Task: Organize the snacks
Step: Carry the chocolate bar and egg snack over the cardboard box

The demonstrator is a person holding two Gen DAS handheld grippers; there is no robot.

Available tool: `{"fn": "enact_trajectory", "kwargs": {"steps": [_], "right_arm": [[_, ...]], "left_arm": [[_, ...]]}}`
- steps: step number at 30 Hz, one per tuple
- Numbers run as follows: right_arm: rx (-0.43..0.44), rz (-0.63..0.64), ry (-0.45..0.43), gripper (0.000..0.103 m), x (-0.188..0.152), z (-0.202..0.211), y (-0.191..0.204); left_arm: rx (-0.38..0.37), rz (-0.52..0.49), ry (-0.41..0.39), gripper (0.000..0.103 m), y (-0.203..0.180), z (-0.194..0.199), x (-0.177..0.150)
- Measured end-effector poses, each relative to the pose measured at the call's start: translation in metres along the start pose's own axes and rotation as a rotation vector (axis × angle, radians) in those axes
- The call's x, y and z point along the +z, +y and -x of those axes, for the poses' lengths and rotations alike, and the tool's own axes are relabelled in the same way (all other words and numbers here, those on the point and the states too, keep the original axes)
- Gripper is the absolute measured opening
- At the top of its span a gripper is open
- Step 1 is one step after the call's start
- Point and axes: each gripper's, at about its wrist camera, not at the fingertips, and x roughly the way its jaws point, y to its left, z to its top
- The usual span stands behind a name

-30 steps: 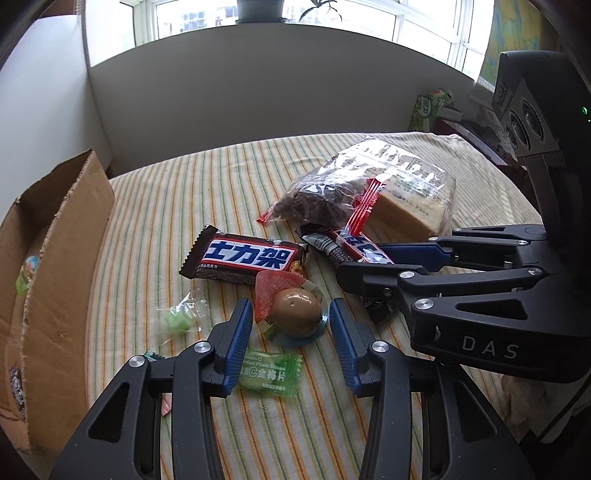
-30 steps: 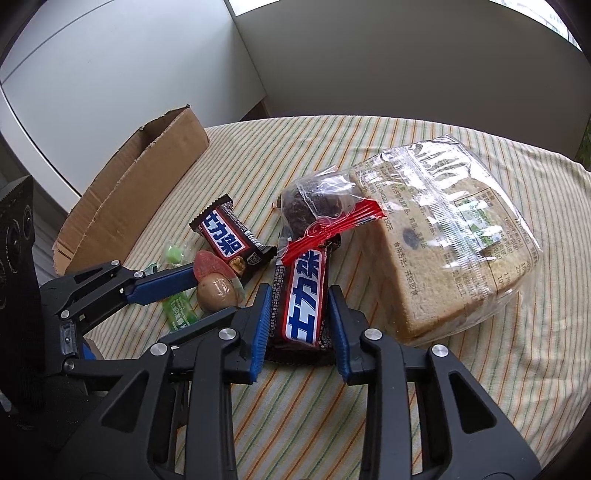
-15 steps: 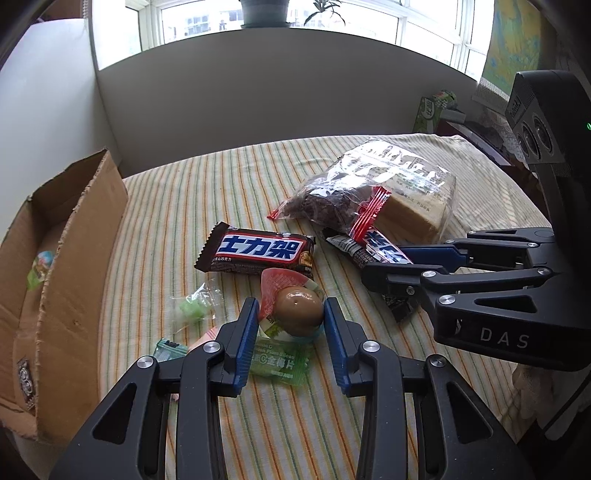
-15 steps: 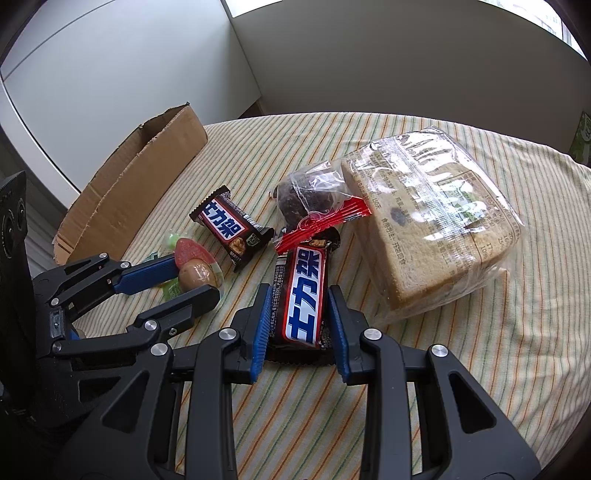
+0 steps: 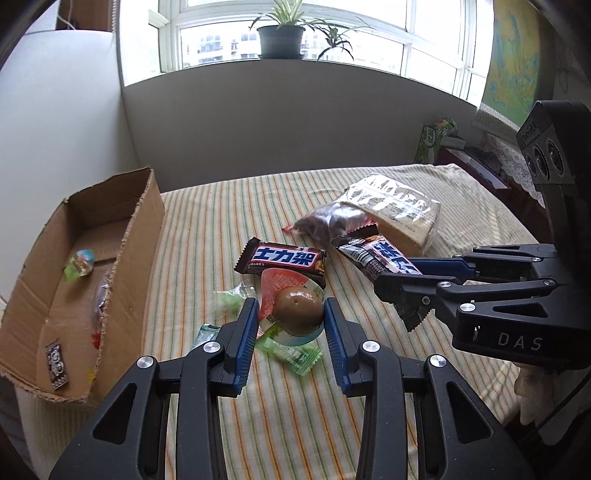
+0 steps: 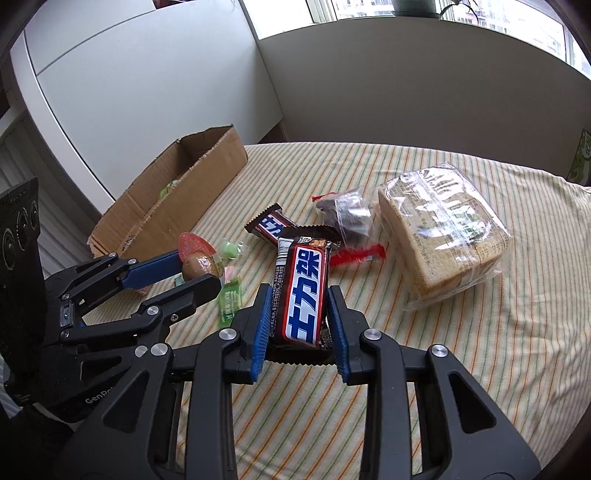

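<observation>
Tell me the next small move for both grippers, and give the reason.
Probably carry both toward the cardboard box at the left and release there. The left gripper is shut on the packaged egg, the right gripper on a chocolate bar, both seemingly lifted off the striped cloth. The box is open and already holds snacks.

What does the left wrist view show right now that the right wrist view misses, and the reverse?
Only the left wrist view: the inside floor of the cardboard box with wrapped sweets lying on it, and the potted plant whole on the sill.

Only the right wrist view: the full label face of the chocolate bar gripped in the right claw, and the broad side of the bread bag.

Both: the left claw shut on the packaged egg, the second chocolate bar on the striped cloth, and the green candies.
</observation>
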Motion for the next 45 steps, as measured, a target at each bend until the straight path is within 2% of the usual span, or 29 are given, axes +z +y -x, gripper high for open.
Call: {"fn": "enact_trajectory", "kwargs": {"steps": [5, 15, 29, 45], "right_arm": [[0.017, 0.014, -0.037, 0.031, 0.010, 0.006, 0.019], [0.070, 0.065, -0.060, 0.031, 0.034, -0.007, 0.068], [0.132, 0.119, -0.031, 0.031, 0.056, -0.058, 0.136], [0.162, 0.135, -0.005, 0.031, 0.071, -0.098, 0.163]], "left_arm": [[0.014, 0.038, -0.052, 0.034, 0.014, 0.019, 0.002], [0.062, 0.131, -0.101, 0.034, 0.063, 0.037, -0.004], [0.121, 0.257, -0.136, 0.034, 0.135, 0.061, -0.026], [0.139, 0.311, -0.144, 0.035, 0.169, 0.064, -0.029]]}}
